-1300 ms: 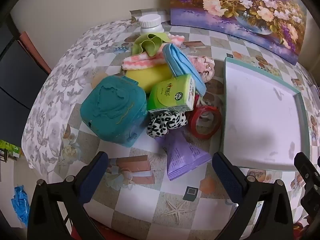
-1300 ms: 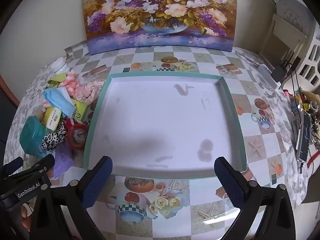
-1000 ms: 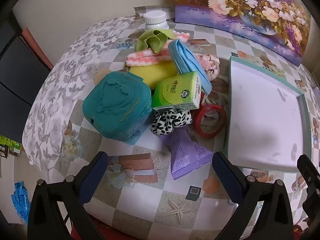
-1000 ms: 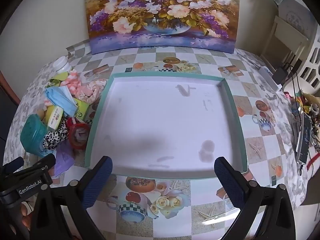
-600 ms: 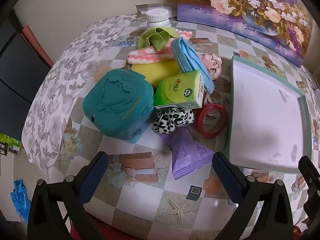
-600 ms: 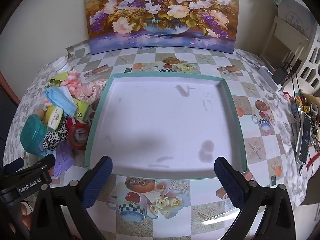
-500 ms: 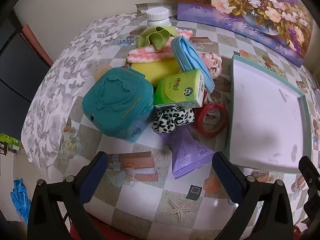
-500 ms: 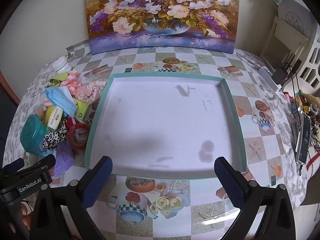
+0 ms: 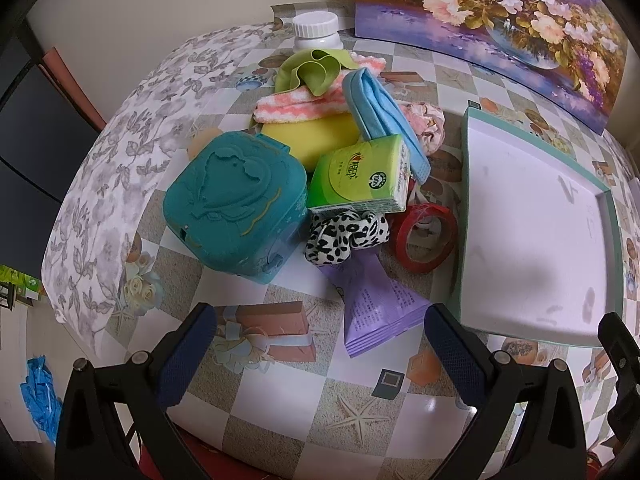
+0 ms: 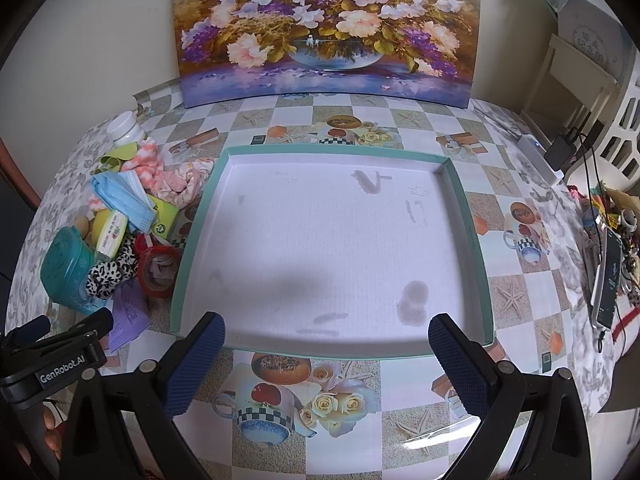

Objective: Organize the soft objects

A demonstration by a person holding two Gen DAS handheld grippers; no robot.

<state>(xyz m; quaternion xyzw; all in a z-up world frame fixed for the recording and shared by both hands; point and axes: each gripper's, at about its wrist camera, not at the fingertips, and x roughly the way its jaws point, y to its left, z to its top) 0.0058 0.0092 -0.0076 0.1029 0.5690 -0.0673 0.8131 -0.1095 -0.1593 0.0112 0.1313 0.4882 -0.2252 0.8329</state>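
Note:
A heap of items lies left of the teal-rimmed white tray (image 9: 468, 216) (image 10: 200, 208). In it are a black-and-white spotted scrunchie (image 9: 346, 236), a green tissue pack (image 9: 360, 176), a blue face mask (image 9: 380, 108), a pink-and-white cloth (image 9: 296, 102), a green cloth (image 9: 312, 70), a floral pink scrunchie (image 9: 426, 124), a yellow sponge (image 9: 312, 134) and a purple packet (image 9: 380, 300). My left gripper (image 9: 320, 360) hangs open in front of the heap, nothing between its fingers. My right gripper (image 10: 326, 364) is open above the tray's near rim, holding nothing.
A teal plastic box (image 9: 236, 204) and a red tape roll (image 9: 424, 236) sit in the heap. A white bottle (image 9: 316, 30) stands behind it. A flower painting (image 10: 326, 28) leans on the wall. Cables and a phone (image 10: 608, 276) lie at the table's right edge.
The left wrist view has drifted slightly, so the heap sits a little higher and further right in it. The right gripper has barely moved. Both stay open.

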